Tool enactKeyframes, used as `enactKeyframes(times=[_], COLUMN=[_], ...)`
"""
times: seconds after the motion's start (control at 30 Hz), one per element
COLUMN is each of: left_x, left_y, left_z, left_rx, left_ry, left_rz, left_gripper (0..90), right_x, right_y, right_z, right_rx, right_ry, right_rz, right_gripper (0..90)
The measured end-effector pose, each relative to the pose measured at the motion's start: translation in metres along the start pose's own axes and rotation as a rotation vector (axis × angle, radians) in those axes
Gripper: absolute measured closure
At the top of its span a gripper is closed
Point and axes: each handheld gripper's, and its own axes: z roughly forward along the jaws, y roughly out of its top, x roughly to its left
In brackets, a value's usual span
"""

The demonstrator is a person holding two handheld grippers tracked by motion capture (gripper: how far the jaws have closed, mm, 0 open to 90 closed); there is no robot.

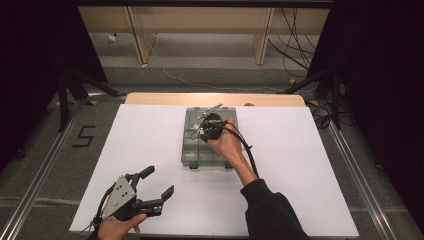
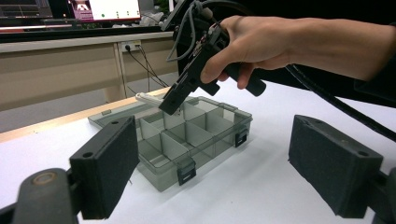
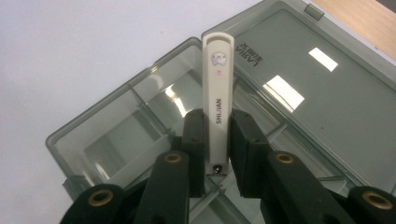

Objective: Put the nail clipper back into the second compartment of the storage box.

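Right gripper view: empty organizer box [image 3: 116, 135] compartments.

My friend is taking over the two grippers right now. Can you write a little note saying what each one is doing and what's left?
Right gripper: shut on the slim white nail clipper with a cartoon print, held over the far compartments of the open smoky-grey clear plastic organiser box.
Left gripper: open, holding nothing, near the front left of the white table cover.
Box: mid-table, lid folded back flat, compartments look empty.
Done: clipper picked up and brought to the box.
Left, probably: lower it into a compartment, let go, perhaps close the lid.
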Motion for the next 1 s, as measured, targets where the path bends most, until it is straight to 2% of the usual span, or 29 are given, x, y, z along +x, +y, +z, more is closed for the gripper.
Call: enactKeyframes(times=[0.23, 0.4, 0.6, 0.63, 0.67, 0.73, 0.77, 0.87, 0.9, 1.0], left_x=[0.000, 0.000, 0.000, 0.000, 0.000, 0.000, 0.000, 0.000, 0.000, 0.000], left_y=[0.000, 0.000, 0.000, 0.000, 0.000, 0.000, 0.000, 0.000, 0.000, 0.000], left_z=[0.000, 0.000, 0.000, 0.000, 0.000, 0.000, 0.000, 0.000, 0.000, 0.000], left_rx=[-0.001, -0.002, -0.002, -0.002, -0.002, -0.003, -0.003, -0.002, -0.003, -0.001], left_ry=[0.000, 0.001, 0.001, 0.001, 0.001, 0.001, 0.002, 0.001, 0.000, -0.001], left_rz=[-0.001, 0.001, 0.001, 0.001, 0.001, 0.001, 0.000, 0.000, -0.002, -0.001], left_gripper=[15.6, 15.6, 15.6, 15.6, 15.6, 15.6, 15.6, 15.6, 15.6, 15.6], right_x=[-0.001, -0.002, -0.003, -0.004, -0.003, -0.004, -0.004, -0.005, -0.006, -0.007], right_y=[-0.001, -0.002, -0.003, -0.004, -0.003, -0.003, -0.002, -0.002, -0.001, -0.001], right_z=[0.008, 0.012, 0.016, 0.017, 0.016, 0.016, 0.015, 0.013, 0.010, 0.007], right_rx=[0.015, 0.020, 0.035, 0.030, 0.024, 0.015, 0.013, -0.002, -0.017, -0.019], right_ry=[-0.003, -0.009, -0.016, -0.019, -0.010, -0.012, -0.014, -0.014, -0.017, -0.022], right_rz=[0.019, 0.010, 0.022, 0.009, 0.026, 0.017, 0.029, 0.028, 0.040, 0.033], right_gripper=[77.3, 77.3, 77.3, 77.4, 79.8, 75.0, 73.7, 72.3, 69.2, 66.9])
